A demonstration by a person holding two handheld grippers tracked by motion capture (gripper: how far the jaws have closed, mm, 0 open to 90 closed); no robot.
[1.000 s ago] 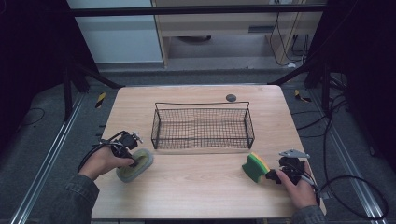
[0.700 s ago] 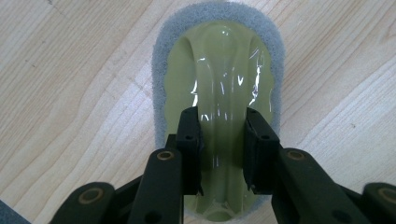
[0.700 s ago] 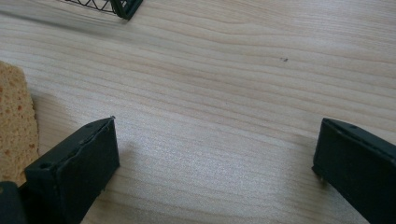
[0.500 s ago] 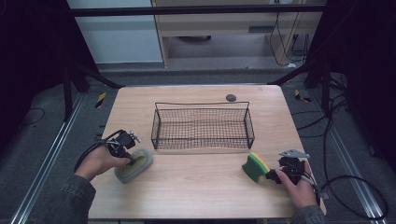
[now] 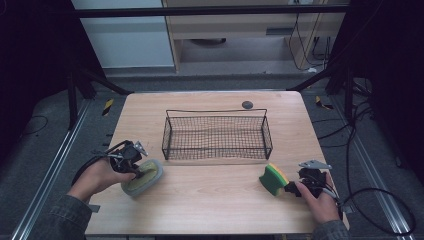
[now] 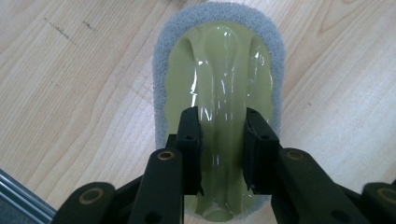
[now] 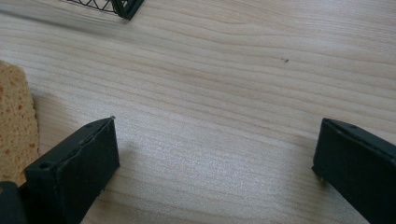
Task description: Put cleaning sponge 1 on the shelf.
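An oval grey scrub pad (image 5: 146, 179) with an olive-green plastic handle (image 6: 219, 70) sits at the table's front left, one end tipped up. My left gripper (image 5: 136, 169) is shut on that handle; in the left gripper view its jaws (image 6: 223, 126) press the ridge from both sides. At the front right lies a yellow and green sponge (image 5: 274, 179). My right gripper (image 5: 292, 188) stands open just right of it, jaws wide over bare wood (image 7: 217, 123), with the sponge's yellow face (image 7: 16, 126) beyond the left jaw.
A black wire basket (image 5: 215, 111) stands mid-table, between and beyond both hands; its corner (image 7: 126, 7) shows in the right gripper view. A small dark round spot (image 5: 247, 105) lies behind it. Dark floor, rails and cables surround the wooden table (image 5: 210, 200).
My left hand has drawn slightly left and up with the scrub pad, which now tilts off the wood. The right hand and sponge have stayed put.
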